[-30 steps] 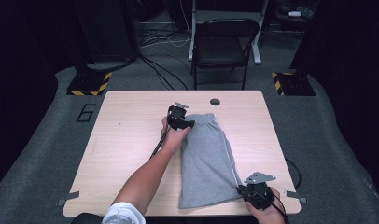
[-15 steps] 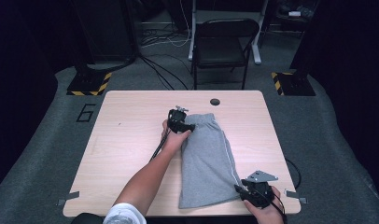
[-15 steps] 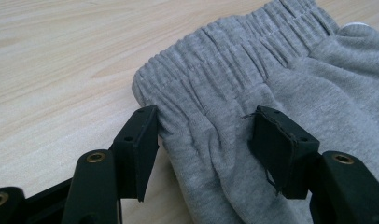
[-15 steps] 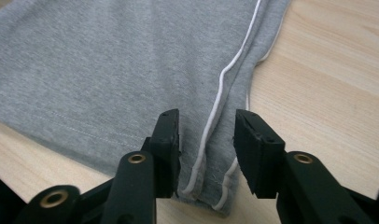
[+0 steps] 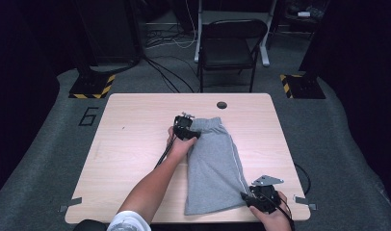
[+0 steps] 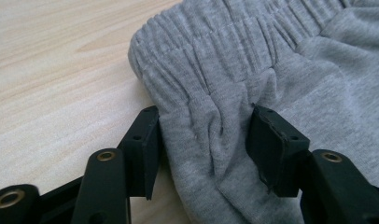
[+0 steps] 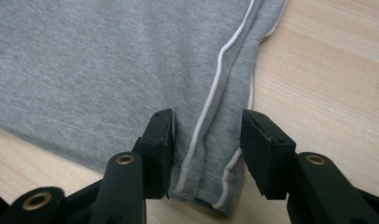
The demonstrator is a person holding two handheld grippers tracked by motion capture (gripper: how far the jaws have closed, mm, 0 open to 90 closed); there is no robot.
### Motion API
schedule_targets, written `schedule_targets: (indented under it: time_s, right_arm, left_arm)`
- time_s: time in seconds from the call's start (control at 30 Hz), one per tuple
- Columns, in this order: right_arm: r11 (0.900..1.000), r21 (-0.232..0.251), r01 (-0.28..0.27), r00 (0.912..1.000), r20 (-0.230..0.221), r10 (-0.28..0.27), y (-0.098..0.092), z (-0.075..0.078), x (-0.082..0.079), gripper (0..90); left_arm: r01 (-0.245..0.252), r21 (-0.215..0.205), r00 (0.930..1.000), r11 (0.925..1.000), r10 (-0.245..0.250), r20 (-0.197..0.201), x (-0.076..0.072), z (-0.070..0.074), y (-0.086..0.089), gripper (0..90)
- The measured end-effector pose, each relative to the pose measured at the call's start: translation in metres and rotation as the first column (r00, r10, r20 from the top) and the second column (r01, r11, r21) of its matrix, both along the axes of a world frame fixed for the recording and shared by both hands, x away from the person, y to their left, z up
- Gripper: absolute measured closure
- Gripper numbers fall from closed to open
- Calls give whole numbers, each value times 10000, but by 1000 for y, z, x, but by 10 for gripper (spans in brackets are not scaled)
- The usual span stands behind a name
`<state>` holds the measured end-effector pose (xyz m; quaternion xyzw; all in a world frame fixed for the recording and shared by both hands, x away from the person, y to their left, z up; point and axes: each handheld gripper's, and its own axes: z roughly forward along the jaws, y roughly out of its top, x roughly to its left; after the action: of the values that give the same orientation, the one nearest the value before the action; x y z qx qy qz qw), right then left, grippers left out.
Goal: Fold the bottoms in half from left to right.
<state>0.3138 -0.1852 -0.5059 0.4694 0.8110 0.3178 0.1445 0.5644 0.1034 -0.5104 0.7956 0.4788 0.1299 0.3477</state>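
The right gripper is sitting at the near edge of the tabletop, its jaws having just been opening; they are standing released on either side of the hem corner of the grey shorts, where white piping is running along the side seam. The shorts are lying flat, folded lengthwise, stretching away across the tabletop. At their far end the left gripper is straddling the gathered elastic waistband, jaws released and just now narrowing.
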Motion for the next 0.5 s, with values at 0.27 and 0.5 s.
schedule_targets:
  time_s: [0.27, 0.5]
  right_arm:
    - [9989, 223, -404, 9990, -194, 408, 1, -2, 2, 736]
    - [9959, 366, -827, 9956, -417, 842, 4, 0, 4, 831]
  left_arm:
    - [169, 88, 9999, 9998, -169, 21, -1, 0, -2, 629]
    - [238, 95, 9996, 9997, -240, 119, -2, 1, -2, 709]
